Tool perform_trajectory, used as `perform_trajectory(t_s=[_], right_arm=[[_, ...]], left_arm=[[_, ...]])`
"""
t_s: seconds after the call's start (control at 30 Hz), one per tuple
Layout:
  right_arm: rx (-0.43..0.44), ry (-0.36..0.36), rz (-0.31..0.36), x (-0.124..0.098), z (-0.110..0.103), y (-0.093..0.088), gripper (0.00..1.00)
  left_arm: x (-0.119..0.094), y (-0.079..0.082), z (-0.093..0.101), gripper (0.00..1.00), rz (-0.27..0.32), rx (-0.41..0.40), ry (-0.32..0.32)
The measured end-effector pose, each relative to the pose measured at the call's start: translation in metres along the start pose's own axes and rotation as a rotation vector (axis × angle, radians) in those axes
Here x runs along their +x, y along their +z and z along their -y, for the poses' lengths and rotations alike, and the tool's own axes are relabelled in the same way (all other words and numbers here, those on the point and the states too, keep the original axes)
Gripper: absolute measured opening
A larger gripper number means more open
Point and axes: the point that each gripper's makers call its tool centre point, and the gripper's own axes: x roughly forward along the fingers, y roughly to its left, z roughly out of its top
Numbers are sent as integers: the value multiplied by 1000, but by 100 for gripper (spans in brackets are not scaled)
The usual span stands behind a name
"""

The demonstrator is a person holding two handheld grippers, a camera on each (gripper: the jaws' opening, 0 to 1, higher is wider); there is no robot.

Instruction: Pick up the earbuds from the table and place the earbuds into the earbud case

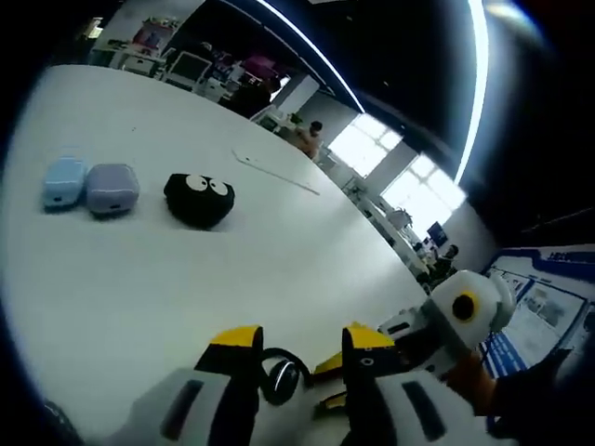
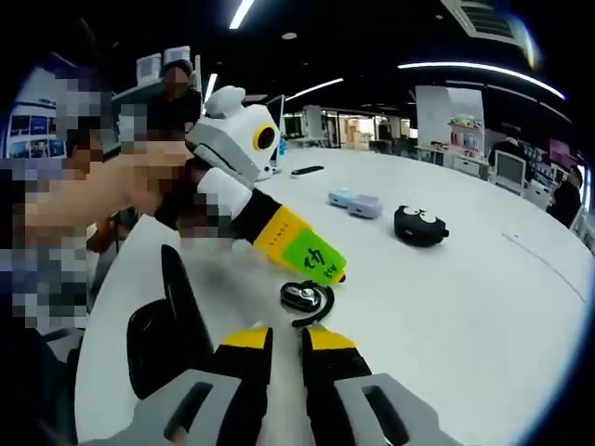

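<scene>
Black earbud [image 1: 282, 375] between left gripper [image 1: 299, 346] jaws, perhaps ungripped.

Worktop [image 2: 483, 307] mostly bare, wide free surface around the earbud [image 2: 305, 299]. Close obstacles there: left gripper [image 2: 325, 269] touching or just beside the earbud, open black earbud case [image 2: 167, 325] near the worktop's near edge. Well apart toward the middle: black pouch with eyes [image 1: 199, 198], lilac case [image 1: 112, 189], blue case [image 1: 64, 182] in a row, the two cases touching.
</scene>
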Motion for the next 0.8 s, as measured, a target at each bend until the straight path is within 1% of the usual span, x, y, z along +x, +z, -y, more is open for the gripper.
perform_trajectory(t_s=[0.03,0.1,0.17,0.3,0.4,0.57,0.8], right_arm=[[5,-7,6,-2,4,1,13],[19,-17,16,-3,12,4,13],[22,-22,18,-2,16,7,14],[9,-16,13,7,17,10,17],[5,-3,3,13,13,9,17],[10,10,5,11,8,7,17],[15,20,15,9,-2,6,16]], left_arm=[[-5,5,-2,36,19,4,13],[-14,9,-10,37,35,10,46],[-20,6,-18,37,28,4,71],[-20,0,-28,36,12,-45,64],[-15,-6,-24,36,10,-70,45],[-5,-9,-10,36,5,-92,4],[5,-8,-8,35,3,-104,-17]])
